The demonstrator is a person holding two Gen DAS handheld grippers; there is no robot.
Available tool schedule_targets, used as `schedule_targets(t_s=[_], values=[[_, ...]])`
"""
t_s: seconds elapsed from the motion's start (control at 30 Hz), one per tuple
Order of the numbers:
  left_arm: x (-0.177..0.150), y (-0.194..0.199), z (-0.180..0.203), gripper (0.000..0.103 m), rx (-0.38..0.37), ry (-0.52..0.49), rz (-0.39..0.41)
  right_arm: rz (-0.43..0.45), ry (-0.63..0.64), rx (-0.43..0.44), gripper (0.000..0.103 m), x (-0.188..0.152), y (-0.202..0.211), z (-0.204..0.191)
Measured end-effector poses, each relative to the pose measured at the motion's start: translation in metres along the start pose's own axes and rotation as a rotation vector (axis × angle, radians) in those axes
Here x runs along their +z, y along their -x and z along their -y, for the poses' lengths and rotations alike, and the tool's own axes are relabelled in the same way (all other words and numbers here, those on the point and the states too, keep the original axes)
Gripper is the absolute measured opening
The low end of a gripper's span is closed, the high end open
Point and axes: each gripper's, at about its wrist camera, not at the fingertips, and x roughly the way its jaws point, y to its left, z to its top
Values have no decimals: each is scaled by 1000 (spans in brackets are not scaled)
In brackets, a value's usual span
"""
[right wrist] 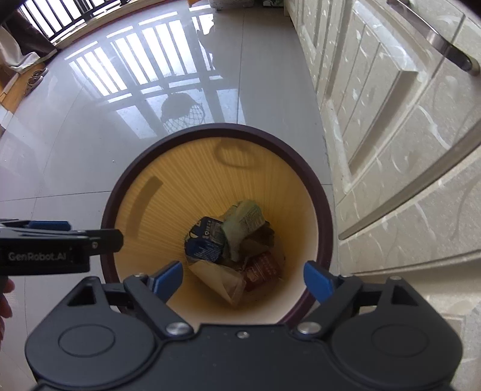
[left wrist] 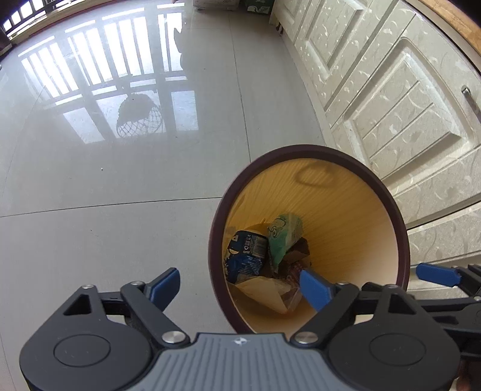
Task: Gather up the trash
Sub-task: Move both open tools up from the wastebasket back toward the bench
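Note:
A round bin [left wrist: 345, 192] with a dark brown rim and yellow inside stands on the tiled floor beside white cabinets. At its bottom lie a blue wrapper [left wrist: 246, 255], a green wrapper [left wrist: 284, 237], a brown paper bag [left wrist: 267, 290] and a red packet [right wrist: 263, 267]. My left gripper [left wrist: 240, 285] is open and empty above the bin's left rim. My right gripper [right wrist: 243, 278] is open and empty, right over the bin [right wrist: 144, 183]. The same trash shows there: blue wrapper [right wrist: 204, 243], green wrapper [right wrist: 243, 222], paper bag [right wrist: 219, 279]. The left gripper's side [right wrist: 60, 243] shows at the left.
White embossed cabinet doors [left wrist: 405, 114] with metal handles [right wrist: 436, 39] run along the right, close to the bin. Glossy grey floor tiles [left wrist: 105, 150] stretch left and ahead. Boxes [left wrist: 258, 6] stand at the far end, shoes [right wrist: 34, 79] at the far left.

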Motion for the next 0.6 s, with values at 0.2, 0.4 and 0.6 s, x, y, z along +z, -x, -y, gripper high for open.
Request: schedule_targets(t_s=[0.2,0.4,0.6], values=[[-5,4,-3,98,18,-22,-3,12,-23,-33,98,-3,8,7],[-8,16,-5,103,29,-38,10,41,-35,-66,103,-5,20,10],[-12,34,-4,103,47,-64,46,70,-43,-78,103,-8,36,10]])
